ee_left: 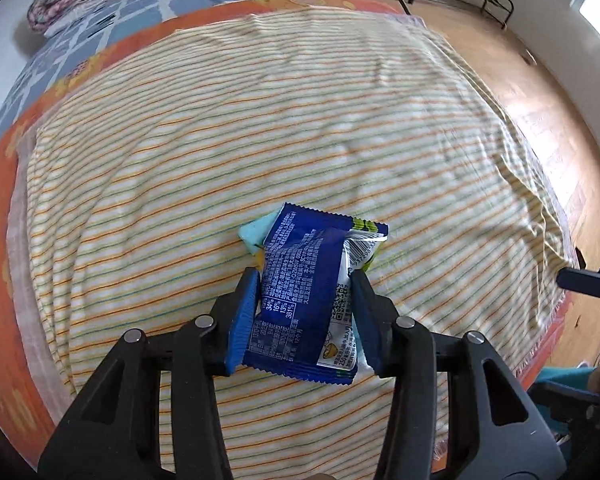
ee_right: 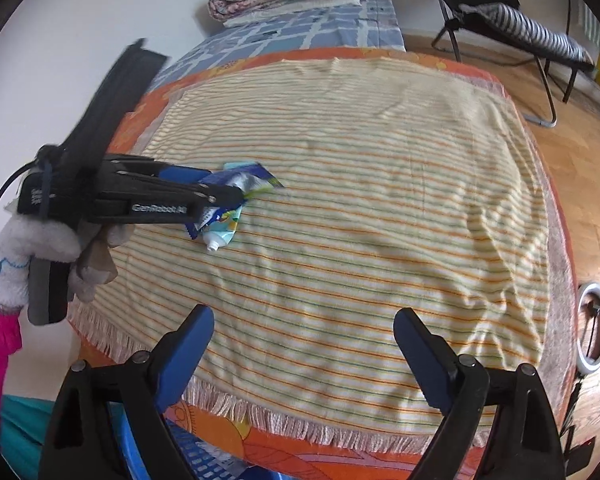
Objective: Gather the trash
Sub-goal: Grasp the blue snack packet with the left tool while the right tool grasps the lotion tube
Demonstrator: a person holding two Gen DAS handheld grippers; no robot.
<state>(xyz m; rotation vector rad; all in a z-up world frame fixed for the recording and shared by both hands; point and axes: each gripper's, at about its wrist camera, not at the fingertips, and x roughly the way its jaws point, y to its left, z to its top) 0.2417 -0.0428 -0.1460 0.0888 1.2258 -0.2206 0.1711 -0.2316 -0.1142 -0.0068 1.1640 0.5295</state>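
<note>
the left gripper (ee_left: 304, 316) points steeply down at the striped cloth (ee_left: 260, 120), and its blue pads sit against both long sides of the blue wrapper (ee_left: 300, 292), pinching it where it lies. the wrapper looks bowed between the pads, so the grip seems real but light. under its far end lies a pale blue tube (ee_left: 252, 236), which from the right wrist view shows a white cap near the wrapper's lower edge.

the main risk, as i judge it, is the soft foil: it may buckle and slide out as the hand lifts, since the pads hold only its edges. a second risk is that the pads catch the tube as well, or drag it along and drop it back on the bed. a third is a fold of cloth pinched with the wrapper, which would tug the cloth up with it.

the right gripper (ee_right: 304, 340) hangs spread wide and empty over the fringed near edge of the cloth, well apart from the trash, so it gives no backup if the wrapper slips.
</note>
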